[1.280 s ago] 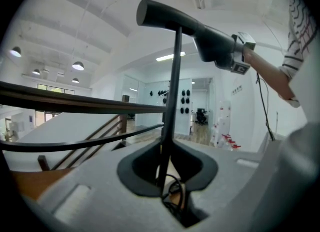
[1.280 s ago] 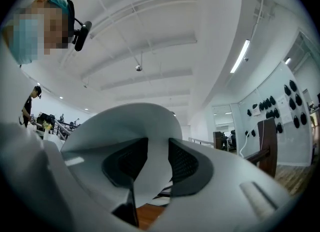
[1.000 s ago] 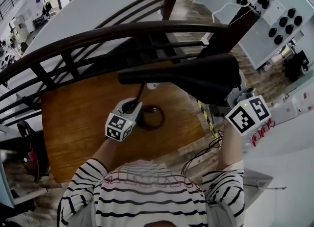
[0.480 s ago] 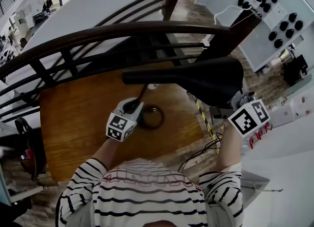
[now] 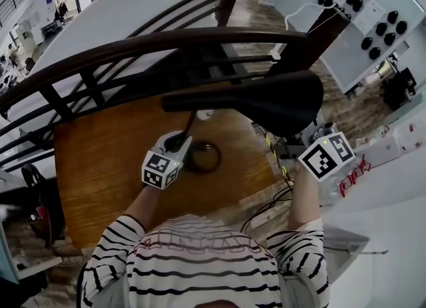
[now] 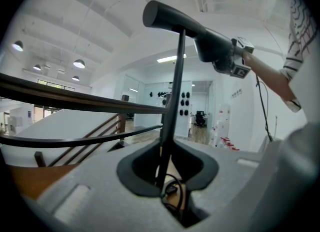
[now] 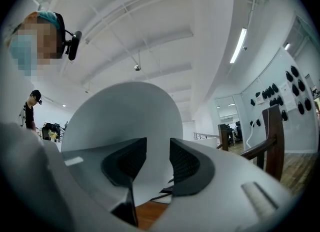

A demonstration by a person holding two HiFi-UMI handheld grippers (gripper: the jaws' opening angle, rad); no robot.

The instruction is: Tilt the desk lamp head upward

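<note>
The black desk lamp head (image 5: 253, 100) hangs level over the wooden table (image 5: 100, 167). Its thin stem (image 6: 172, 85) rises from a ring-shaped base (image 5: 205, 157). My left gripper (image 5: 178, 142) is shut on the stem low down, just above the base. In the left gripper view (image 6: 162, 176) the stem runs up between the pads to the lamp head (image 6: 200, 30). My right gripper (image 5: 314, 135) is at the head's right end. Its jaws are opening. In the right gripper view (image 7: 157, 163) the pads (image 7: 186, 163) stand apart, with the head's white underside (image 7: 130, 126) just beyond them.
A dark wooden chair back (image 5: 133, 47) arches over the table's far side. A cable (image 5: 273, 200) trails off the table's right edge. A white panel with black knobs (image 5: 359, 14) stands at the upper right. A person stands far left in the right gripper view.
My right gripper has drifted slightly left, still at the lamp head's right end. My left gripper has kept its hold on the stem.
</note>
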